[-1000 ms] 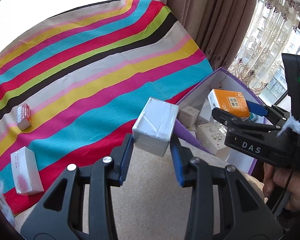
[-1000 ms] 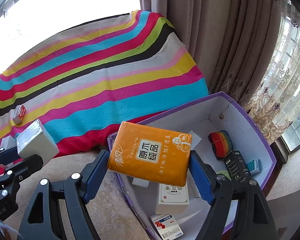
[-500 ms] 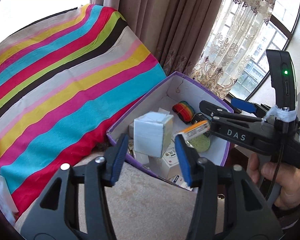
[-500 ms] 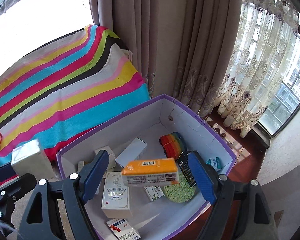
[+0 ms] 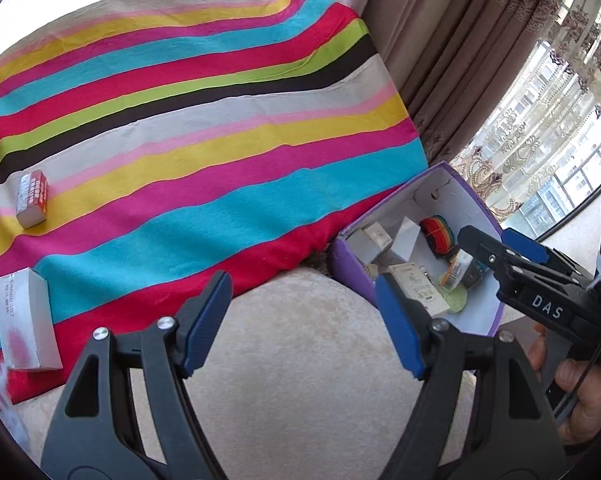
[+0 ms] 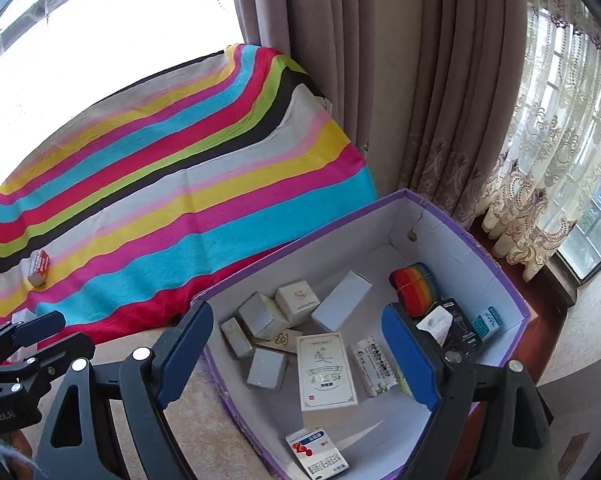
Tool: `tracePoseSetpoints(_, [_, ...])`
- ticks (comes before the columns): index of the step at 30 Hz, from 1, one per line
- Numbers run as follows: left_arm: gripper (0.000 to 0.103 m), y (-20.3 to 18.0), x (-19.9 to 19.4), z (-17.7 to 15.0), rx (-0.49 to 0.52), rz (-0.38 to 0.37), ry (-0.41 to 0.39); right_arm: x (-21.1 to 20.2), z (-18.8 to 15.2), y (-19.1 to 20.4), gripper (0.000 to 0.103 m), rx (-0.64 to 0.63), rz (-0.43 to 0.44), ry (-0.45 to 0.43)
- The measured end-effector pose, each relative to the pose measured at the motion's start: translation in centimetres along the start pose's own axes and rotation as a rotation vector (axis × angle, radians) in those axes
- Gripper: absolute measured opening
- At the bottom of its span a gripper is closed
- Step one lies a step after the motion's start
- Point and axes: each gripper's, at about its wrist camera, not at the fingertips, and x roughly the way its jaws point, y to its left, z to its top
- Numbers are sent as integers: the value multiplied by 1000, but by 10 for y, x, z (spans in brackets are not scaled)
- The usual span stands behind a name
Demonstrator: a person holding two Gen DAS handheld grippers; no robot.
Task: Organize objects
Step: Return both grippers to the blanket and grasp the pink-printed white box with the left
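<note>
Hovering over the beige plush surface, the left gripper has its blue-padded fingers released, nothing between them; jaws have just been opening. The right gripper hangs above the purple-rimmed, white-lined cardboard box, fingers spread wide and empty, jaws likewise just opening.

Box contents, right wrist view: several small white cartons, a tall white carton with printed label lying flat, a rainbow-striped roll at the far right, a black packet, a small blue-and-white packet, a red-and-white packet nearest.

Outside the box, on the multicolour striped blanket: a small red-and-grey box at far left, a white carton with pink patch at near left. Both lie well apart from the cardboard box.
</note>
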Motion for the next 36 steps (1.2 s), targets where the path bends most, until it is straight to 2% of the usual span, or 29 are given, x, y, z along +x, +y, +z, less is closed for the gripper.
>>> tracePoseSetpoints(4, [77,39,-16,-1,-50,69,-47,12,-2,50,88,-51,90,44])
tracePoseSetpoints(9, [77,99,-43,-6,-122,219,-133,32,4,131,88,-184,194,94])
tracePoseSetpoints(12, [77,148,-62,-19,-218,312,-173,33,7,183,88,-294,237,48])
tracePoseSetpoints(15, [77,203,-83,-43,-381,388,-186,36,-1,220,88,-328,293,22])
tracePoseSetpoints(18, [77,241,-93,-79,-534,415,-163,44,-22,239,88,-366,310,59])
tracePoseSetpoints(21, [77,248,-92,-108,-606,384,-128,51,-38,242,88,-378,305,95])
tracePoseSetpoints(22, [77,244,-93,-112,-604,398,-125,50,-41,241,88,-376,308,103])
tracePoseSetpoints(24, [77,228,-103,-111,-557,424,-176,47,-46,240,88,-382,303,93])
tracePoseSetpoints(27, [83,213,-106,-100,-492,412,-178,36,-47,237,88,-396,304,67])
tracePoseSetpoints(29, [84,208,-101,-90,-455,391,-152,31,-45,238,88,-405,304,35])
tracePoseSetpoints(32, [89,199,-89,-74,-385,394,-92,38,-46,242,88,-416,296,40])
tracePoseSetpoints(34, [94,197,-80,-66,-346,394,-35,39,-48,246,88,-428,293,37])
tracePoseSetpoints(36, [95,199,-66,-60,-334,387,26,39,-51,251,88,-456,293,28])
